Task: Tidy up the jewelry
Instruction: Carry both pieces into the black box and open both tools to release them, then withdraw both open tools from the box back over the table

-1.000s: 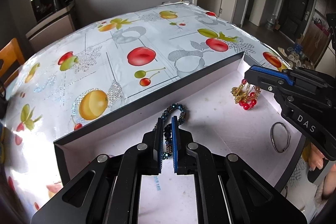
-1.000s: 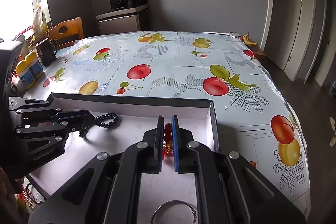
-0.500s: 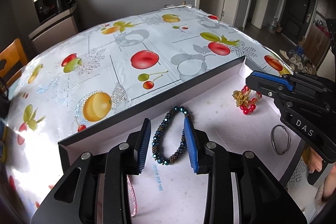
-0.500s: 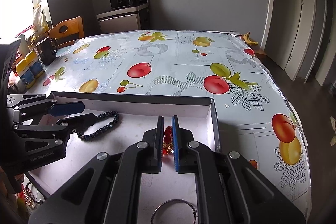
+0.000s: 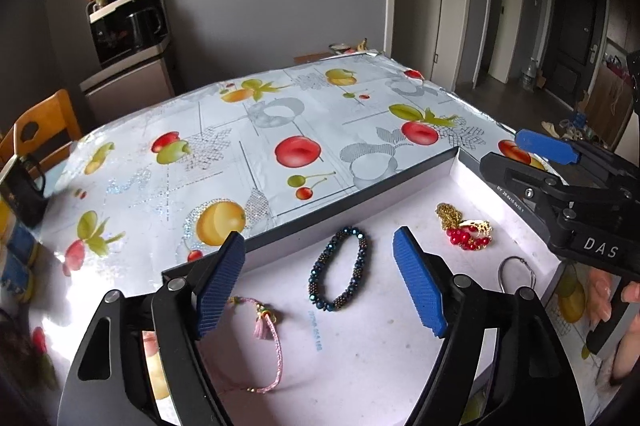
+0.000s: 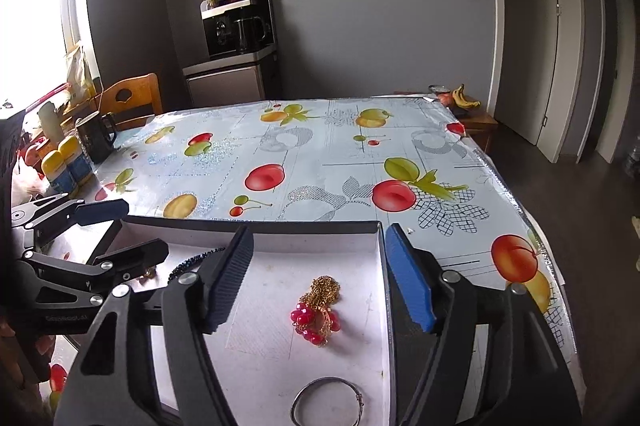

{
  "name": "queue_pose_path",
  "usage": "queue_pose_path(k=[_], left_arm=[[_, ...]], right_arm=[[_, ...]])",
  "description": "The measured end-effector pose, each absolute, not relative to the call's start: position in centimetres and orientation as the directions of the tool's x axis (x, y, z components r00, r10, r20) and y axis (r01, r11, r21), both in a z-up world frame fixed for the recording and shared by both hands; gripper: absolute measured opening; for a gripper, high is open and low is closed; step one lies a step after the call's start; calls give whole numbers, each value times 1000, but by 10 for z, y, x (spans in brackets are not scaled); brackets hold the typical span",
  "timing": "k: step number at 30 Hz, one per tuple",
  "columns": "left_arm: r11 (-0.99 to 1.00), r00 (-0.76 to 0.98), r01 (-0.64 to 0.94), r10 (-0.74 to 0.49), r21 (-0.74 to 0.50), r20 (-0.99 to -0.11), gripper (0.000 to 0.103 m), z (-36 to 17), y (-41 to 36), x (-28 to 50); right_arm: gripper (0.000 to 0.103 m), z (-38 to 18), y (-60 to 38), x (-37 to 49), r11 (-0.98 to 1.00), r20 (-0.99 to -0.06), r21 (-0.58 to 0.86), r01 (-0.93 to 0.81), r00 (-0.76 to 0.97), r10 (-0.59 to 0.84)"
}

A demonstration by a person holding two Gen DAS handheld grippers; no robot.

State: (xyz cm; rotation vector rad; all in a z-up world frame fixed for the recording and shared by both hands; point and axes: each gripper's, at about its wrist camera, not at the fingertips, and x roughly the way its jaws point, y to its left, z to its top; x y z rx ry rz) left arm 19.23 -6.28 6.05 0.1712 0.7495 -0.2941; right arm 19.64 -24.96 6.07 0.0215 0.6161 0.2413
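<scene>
A shallow white tray with a dark rim (image 5: 304, 232) lies on the fruit-print tablecloth. A dark blue beaded bracelet (image 5: 339, 274) lies flat in it, between the spread fingers of my left gripper (image 5: 320, 282), which is open and empty. A gold chain with red beads (image 6: 318, 310) lies in the tray's right part, also in the left wrist view (image 5: 464, 229). My right gripper (image 6: 320, 282) is open and empty above it. A silver ring bangle (image 6: 328, 402) and a pink cord bracelet (image 5: 266, 342) also lie in the tray.
A black mug (image 6: 96, 138) and yellow-capped bottles (image 6: 66, 162) stand at the table's left edge by a wooden chair (image 6: 132, 100). Bananas (image 6: 464, 98) lie on a side table beyond the far right corner. The tray's right wall (image 6: 386, 306) runs beside my right finger.
Both grippers have opened and pulled back and up. The left let go of the beaded bracelet and the right let go of the gold and red piece; both now lie in the tray.
</scene>
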Motion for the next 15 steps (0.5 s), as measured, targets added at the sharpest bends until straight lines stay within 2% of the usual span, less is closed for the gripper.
queue_pose_path(k=[1,3,4,5,9,15], left_arm=[[946,697,321,-200,50,-688,80,64,-61,188],[947,708,318,-200,52,-677,81,73,-56,178],[949,714,312,-195,56,-672,84,76,-53,173],[952,723,301,-187,60,-665,89,80,-51,167],[950,758,301,-185,83,-625,92,95,-43,134],[944,761,318,-200,87,-618,95,97,-30,90]], right_arm=[[84,66,-252,192,972,-557,95,-214,798,230],[89,78,-257,182,974,-529,95,-207,818,226],[96,84,-258,176,975,-517,91,-204,827,221],[98,89,-260,169,975,-505,89,-202,835,219],[98,101,-262,138,975,-484,44,-218,849,212],[98,102,-265,97,969,-488,-9,-248,847,212]])
